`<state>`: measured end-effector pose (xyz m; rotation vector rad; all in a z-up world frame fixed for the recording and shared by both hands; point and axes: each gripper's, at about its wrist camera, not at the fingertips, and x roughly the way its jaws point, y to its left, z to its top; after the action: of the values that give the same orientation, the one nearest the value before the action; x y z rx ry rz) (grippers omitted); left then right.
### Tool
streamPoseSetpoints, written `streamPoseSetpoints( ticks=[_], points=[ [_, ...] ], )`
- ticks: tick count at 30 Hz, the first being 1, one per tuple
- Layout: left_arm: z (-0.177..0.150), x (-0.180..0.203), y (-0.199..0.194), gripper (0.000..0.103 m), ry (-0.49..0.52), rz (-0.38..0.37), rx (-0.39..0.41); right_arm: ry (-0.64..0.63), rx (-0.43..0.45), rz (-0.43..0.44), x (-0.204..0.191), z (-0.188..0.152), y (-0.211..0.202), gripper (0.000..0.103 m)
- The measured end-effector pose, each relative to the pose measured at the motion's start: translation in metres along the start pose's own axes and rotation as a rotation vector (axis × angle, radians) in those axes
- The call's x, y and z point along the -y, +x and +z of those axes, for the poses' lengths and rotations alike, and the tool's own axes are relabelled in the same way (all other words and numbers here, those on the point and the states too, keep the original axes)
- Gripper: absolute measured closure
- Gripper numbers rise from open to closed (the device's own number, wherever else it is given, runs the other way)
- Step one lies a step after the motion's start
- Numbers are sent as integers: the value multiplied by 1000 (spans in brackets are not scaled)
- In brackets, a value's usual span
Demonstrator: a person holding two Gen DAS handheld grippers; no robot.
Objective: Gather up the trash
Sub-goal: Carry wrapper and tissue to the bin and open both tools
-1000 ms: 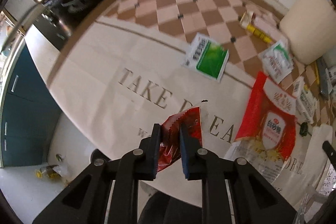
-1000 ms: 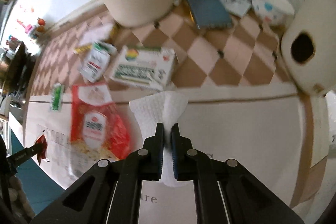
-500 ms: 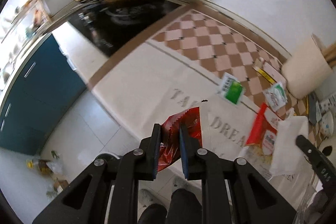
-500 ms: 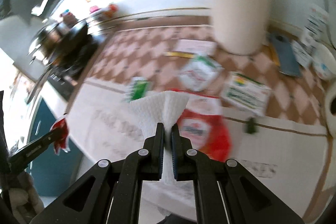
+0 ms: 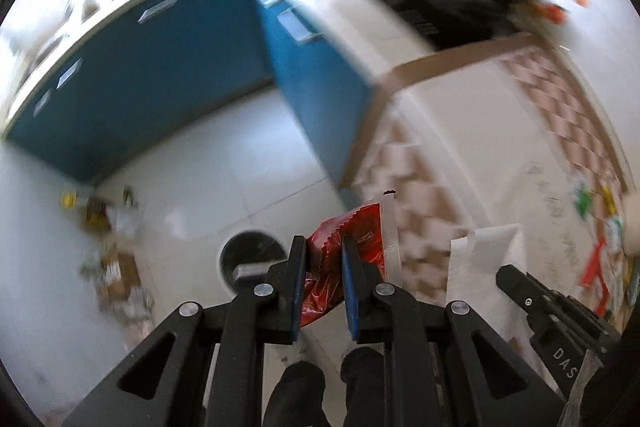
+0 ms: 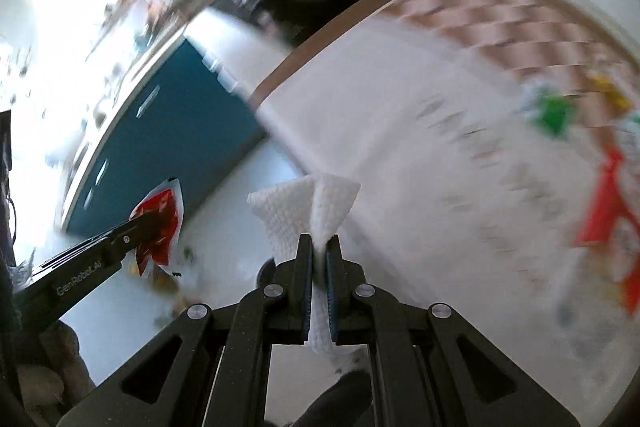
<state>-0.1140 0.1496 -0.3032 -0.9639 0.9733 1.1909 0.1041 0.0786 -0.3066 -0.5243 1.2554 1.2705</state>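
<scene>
My left gripper (image 5: 323,247) is shut on a crumpled red wrapper (image 5: 362,239) and hangs over the white floor beside the counter. Just left of its fingers, down on the floor, stands a round black trash bin (image 5: 250,259). My right gripper (image 6: 319,247) is shut on a white paper napkin (image 6: 320,203). In the left wrist view the napkin (image 5: 486,267) and the right gripper's arm show at the right. The right wrist view has the red wrapper (image 6: 160,223) at its left, in the left gripper.
Blue cabinet fronts (image 5: 140,79) line the far side of the floor. The counter (image 6: 400,131) with its checked cloth lies to the right, blurred, with red (image 6: 612,203) and green (image 6: 554,111) packets on it. Loose litter (image 5: 112,227) lies on the floor at the left. Dark shoes (image 5: 296,391) show below.
Both grippers have swung off the counter and out over the floor, rolling as they went. The wrapper and the napkin stayed gripped. The trash bin has come into view.
</scene>
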Motion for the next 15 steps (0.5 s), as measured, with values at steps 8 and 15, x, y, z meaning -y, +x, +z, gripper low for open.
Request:
streamPoseSetpoints(
  ticks=[8,15],
  points=[
    [-36,-148,130,89,-281,-53,-183,-175,-183,40,-101,-42,153,97],
    [-89,-230,280,89,-407,-61,-331,-293,-325,21,-143,-112,327,97]
  ],
)
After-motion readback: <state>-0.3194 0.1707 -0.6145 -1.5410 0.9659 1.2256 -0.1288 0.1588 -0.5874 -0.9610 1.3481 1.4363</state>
